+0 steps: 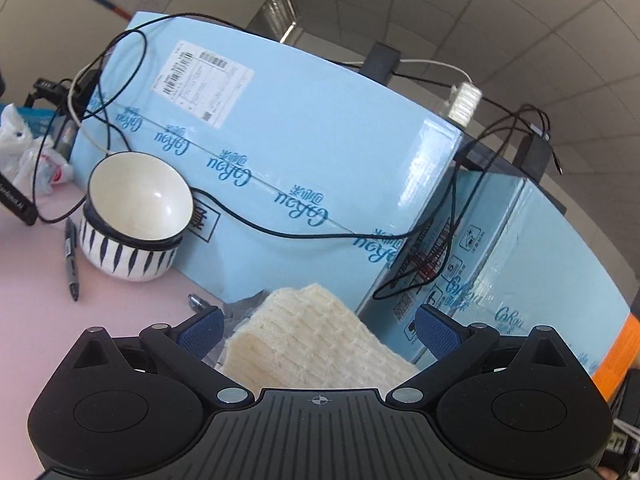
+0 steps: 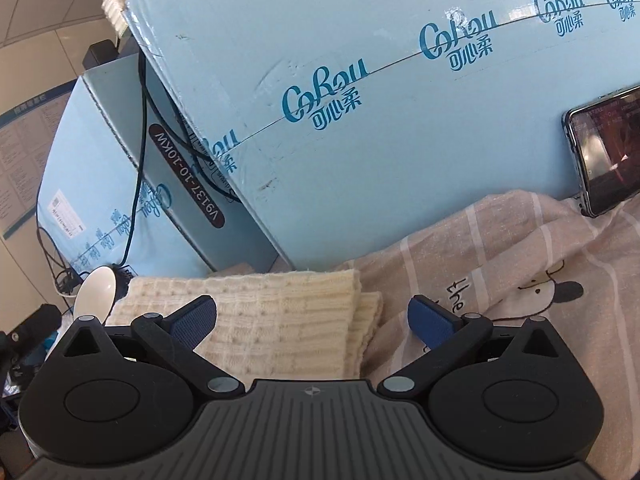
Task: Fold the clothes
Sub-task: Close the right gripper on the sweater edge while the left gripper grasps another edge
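Hovering with both fingers apart, left gripper and right gripper are holding nothing; the cream knit is perhaps slipping unfolded if I am pinching only its top layer.

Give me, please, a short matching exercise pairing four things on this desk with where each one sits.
Things:
1. cream knit
2. phone
3. black pen
4. striped bowls

Places:
A. flat on the pink tabletop, left of the bowls
B. propped against the big blue box
C. stacked, beside the blue box
D. folded, next to the pink cartoon-print cloth

Pairs: 1-D, 2-B, 3-A, 4-C
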{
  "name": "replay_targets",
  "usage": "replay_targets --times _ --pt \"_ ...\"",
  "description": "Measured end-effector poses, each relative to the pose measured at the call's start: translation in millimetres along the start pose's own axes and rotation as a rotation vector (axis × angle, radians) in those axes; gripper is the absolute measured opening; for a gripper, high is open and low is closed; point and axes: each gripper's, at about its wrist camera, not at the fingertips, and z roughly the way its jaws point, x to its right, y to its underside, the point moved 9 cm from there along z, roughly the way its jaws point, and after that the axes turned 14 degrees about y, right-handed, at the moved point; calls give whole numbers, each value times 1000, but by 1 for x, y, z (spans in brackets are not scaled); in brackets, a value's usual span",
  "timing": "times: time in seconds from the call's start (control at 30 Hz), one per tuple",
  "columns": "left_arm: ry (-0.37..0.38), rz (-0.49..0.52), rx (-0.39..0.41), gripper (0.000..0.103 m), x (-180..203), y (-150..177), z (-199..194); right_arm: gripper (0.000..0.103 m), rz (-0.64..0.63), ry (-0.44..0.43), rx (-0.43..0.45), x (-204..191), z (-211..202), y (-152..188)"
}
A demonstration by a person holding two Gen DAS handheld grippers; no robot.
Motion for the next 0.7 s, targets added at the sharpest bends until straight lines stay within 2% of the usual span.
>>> replay_targets --times 0.07,0.13,0.23,0.3,0.43,0.5,0.57,0.7 --pt "37 74 -56 98 12 11 12 102 -12 -3 -13 -4 9 0" --pt "66 173 -102 93 28 21 19 96 -36 9 -15 -9 16 4" --pt "68 305 -156 83 46 34 27 75 -104 87 32 -14 18 11" --pt "11 351 -150 82 45 36 28 62 -116 105 57 -12 14 12" --pt "-126 326 -39 83 29 17 12 34 -114 106 109 -6 3 5" --pt "-203 288 -34 84 11 13 9 17 -106 81 131 -3 -3 2" --pt "-224 221 -78 89 -7 17 13 14 -103 42 157 -3 -12 -2" --pt "-138 83 -164 89 -24 31 25 13 -122 -37 173 -7 -26 -5"
